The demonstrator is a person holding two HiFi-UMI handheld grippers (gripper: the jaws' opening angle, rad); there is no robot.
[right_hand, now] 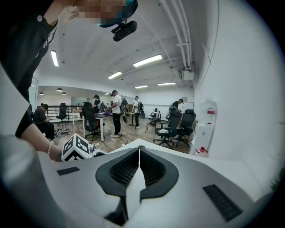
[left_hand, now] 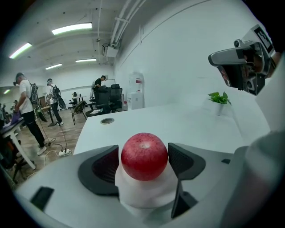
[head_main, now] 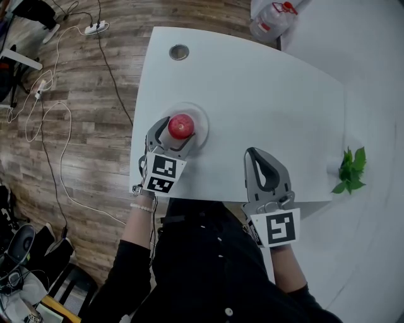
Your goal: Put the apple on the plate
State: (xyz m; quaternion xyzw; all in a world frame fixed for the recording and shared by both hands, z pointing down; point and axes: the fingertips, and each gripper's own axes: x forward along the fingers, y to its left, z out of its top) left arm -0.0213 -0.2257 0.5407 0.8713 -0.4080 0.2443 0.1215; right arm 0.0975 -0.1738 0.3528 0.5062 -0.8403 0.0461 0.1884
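A red apple (head_main: 181,126) (left_hand: 144,156) sits over a clear round plate (head_main: 201,118) near the left edge of the white table (head_main: 252,94). My left gripper (head_main: 172,135) (left_hand: 143,156) has its two dark pads (left_hand: 103,165) against the apple's sides, so it is shut on the apple. Whether the apple rests on the plate or hangs just above it, I cannot tell. My right gripper (head_main: 252,154) (right_hand: 139,150) is held over the table's near edge, to the right of the plate. Its jaws are pressed together with nothing between them.
A small green plant (head_main: 351,169) (left_hand: 219,98) stands at the table's right edge. A round cable hole (head_main: 179,52) (left_hand: 107,120) lies at the far left. A plastic bottle (head_main: 271,19) is beyond the far corner. Cables and a power strip (head_main: 96,28) lie on the wooden floor.
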